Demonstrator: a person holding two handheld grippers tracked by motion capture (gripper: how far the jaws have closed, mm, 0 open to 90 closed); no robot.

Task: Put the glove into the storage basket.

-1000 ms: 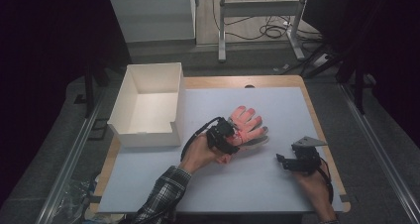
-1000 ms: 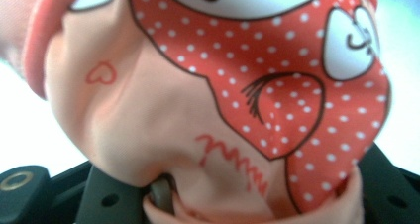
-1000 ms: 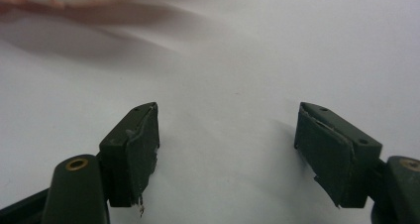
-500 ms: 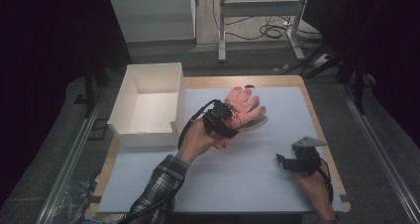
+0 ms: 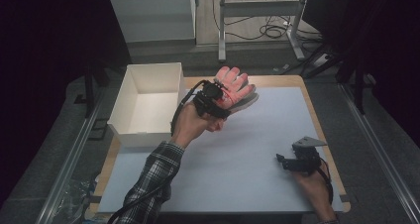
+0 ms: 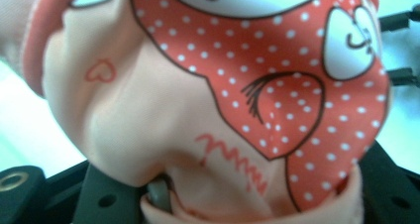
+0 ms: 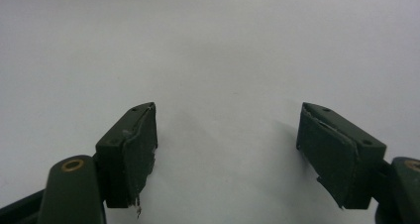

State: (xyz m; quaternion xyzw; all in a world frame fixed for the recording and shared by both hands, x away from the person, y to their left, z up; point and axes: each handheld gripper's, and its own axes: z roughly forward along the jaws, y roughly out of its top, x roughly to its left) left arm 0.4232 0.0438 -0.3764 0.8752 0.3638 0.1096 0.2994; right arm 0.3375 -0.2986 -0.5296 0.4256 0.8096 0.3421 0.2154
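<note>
A pink glove (image 5: 234, 84) with a red, white-dotted pattern hangs in the air above the table's far middle, held by my left gripper (image 5: 218, 101), which is shut on its cuff end. In the left gripper view the glove (image 6: 213, 100) bulges up close between the jaws, pale pink at the left and red with white dots at the right. My right gripper (image 5: 285, 162) rests low on the pale blue mat (image 5: 237, 154) at the near right. In the right gripper view its jaws stand wide apart and open (image 7: 225, 135), with only bare mat between them.
An open white box (image 5: 146, 102) stands at the table's far left, close to the lifted glove. The wooden table edge (image 5: 317, 120) frames the mat. Beyond the table are a white cabinet (image 5: 153, 16), table legs and cables on the floor.
My left hand has lifted the glove off the mat and carried it up and toward the far side. The right gripper has stayed where it was.
</note>
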